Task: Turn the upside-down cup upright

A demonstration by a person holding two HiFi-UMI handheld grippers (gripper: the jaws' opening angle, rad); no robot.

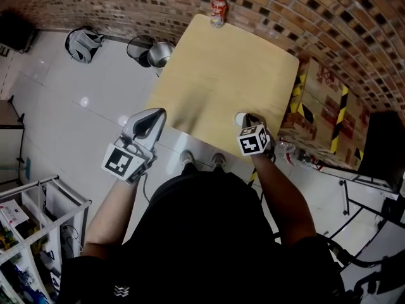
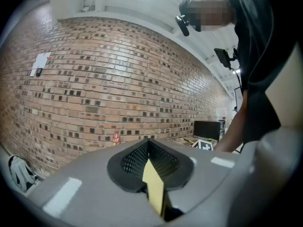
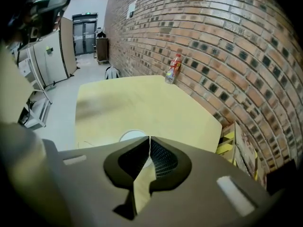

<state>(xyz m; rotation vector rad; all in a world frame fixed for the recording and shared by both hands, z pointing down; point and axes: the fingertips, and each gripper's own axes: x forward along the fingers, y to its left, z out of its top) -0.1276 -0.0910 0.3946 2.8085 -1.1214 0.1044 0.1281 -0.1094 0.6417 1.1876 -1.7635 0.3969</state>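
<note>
Hidden bits first. Off the table's [image 1: 221, 75] left edge, the left gripper [image 1: 158, 114] [image 2: 149, 143] hangs over the floor [image 1: 76, 106], its jaws pressed together on nothing. The person's torso blocks everything nearer than the table's near edge. At the table's near right corner the cup [image 1: 240, 118] [image 3: 129, 135] is half covered by the right gripper [image 1: 249, 118] [image 3: 149, 139]. Only a white round shows, and base or mouth cannot be told. That gripper's jaws are closed to a hairline, tips at the cup's right edge. Whether they nip its wall cannot be made out. A dark shape right of the table is cut off by the frame and unreadable. Surface: pale wood top, bare except at the near right corner and the far edge. Room, left to right: white shelving [image 1: 38, 201] well left of the table, glossy white tile floor, a backpack [image 1: 82, 43] and bins [image 1: 152, 50] beside the table's far left corner, a brick wall [image 1: 316, 18] behind it, and cardboard boxes [image 1: 323, 106] with yellow-black tape against its right side. Counts: one table, one cup, one bottle [image 1: 218, 10] [image 3: 173, 68] upright at the table's far edge, two grippers, two bins, one backpack.
</note>
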